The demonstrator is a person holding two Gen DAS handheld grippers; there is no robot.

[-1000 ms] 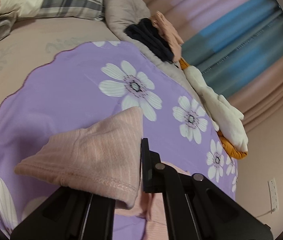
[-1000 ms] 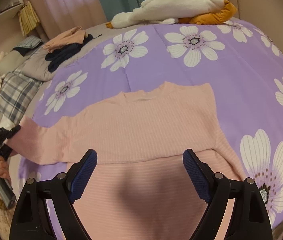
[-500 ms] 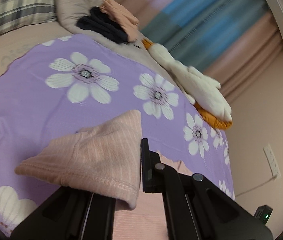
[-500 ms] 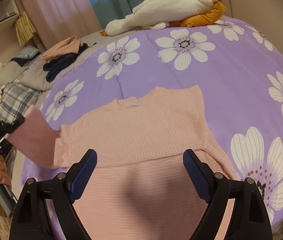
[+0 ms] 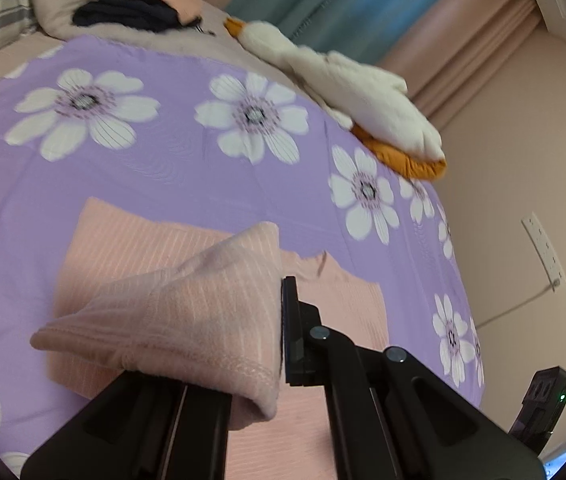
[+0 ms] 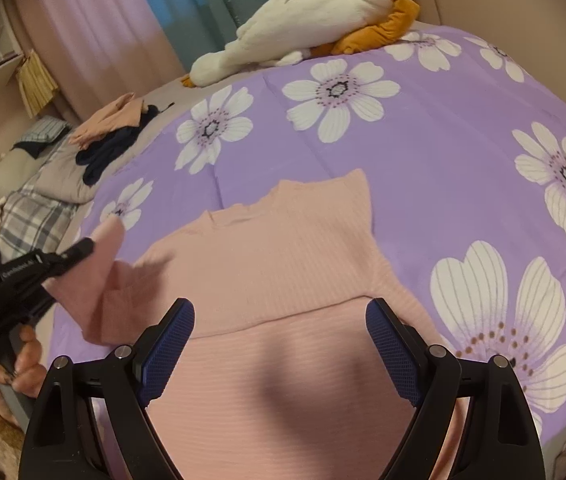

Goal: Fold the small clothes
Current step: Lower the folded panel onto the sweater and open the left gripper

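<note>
Two grippers work over a pink ribbed sweater (image 6: 283, 248) that lies flat on a purple bedspread (image 6: 443, 152) printed with white flowers. At the far edge of the bed rests a white and orange plush goose (image 6: 311, 16); beside it, toward the head of the bed, a dark garment (image 6: 111, 148) and a peach garment (image 6: 107, 120) sit piled on a grey pillow (image 5: 59, 4), next to a plaid pillow (image 6: 31, 216). Striped curtains (image 5: 323, 4) hang behind the bed, and a wall socket (image 5: 543, 252) with a cable shows on the wall. The left gripper (image 5: 283, 312) is clamped fully closed on the sweater's sleeve cuff (image 5: 187, 312), which fills the lower part of its view and hides part of the sweater body. The right gripper (image 6: 279, 344) hovers above the lower sweater body with its jaws spread wide and nothing between them; its shadow falls on the fabric. A hand (image 6: 15, 364) grips the left tool's handle. Compared with one second ago, the sleeve has been carried inward from its outstretched position and now hangs over the sweater's shoulder area, while the right gripper has shifted only slightly.
</note>
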